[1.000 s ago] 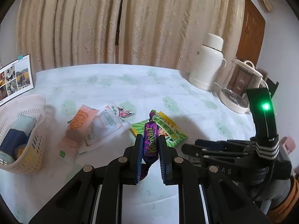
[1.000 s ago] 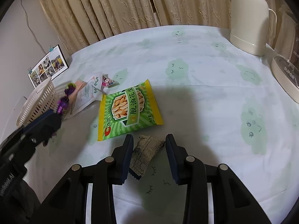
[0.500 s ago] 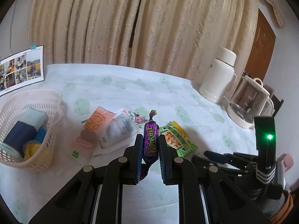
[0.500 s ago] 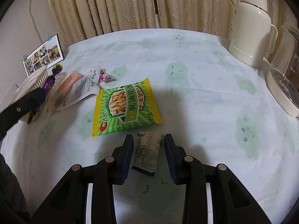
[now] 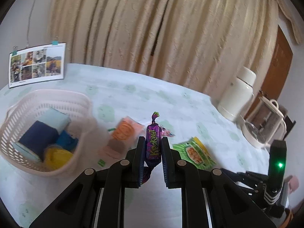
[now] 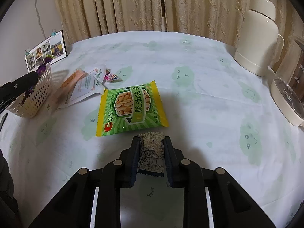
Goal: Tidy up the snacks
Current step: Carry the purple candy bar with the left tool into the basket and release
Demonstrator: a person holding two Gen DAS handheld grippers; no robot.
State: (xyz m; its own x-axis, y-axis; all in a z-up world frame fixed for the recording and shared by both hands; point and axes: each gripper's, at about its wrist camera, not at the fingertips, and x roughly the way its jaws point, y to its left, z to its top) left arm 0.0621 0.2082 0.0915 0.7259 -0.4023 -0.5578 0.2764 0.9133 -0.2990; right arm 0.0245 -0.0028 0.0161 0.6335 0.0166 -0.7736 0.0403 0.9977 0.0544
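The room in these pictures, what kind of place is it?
Most likely a room in a home: long beige curtains behind a table with a printed cloth, a thermos, and a sheet of photos propped at the wall.

The purple candy wrapper [image 5: 153, 144] reads "Крокант"; the kettle base [image 6: 286, 98] "SUPOR"; the green peanut packet [image 6: 131, 108] "脆油花生".

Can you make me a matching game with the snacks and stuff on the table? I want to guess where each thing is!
Things:
1. purple candy
2. patterned snack bar
3. green peanut bag
4. dark blue packet

Places:
A. inside the basket
B. in the left gripper
C. flat on the tablecloth
D. in the right gripper

Pairs: 1-B, 2-D, 3-C, 4-A
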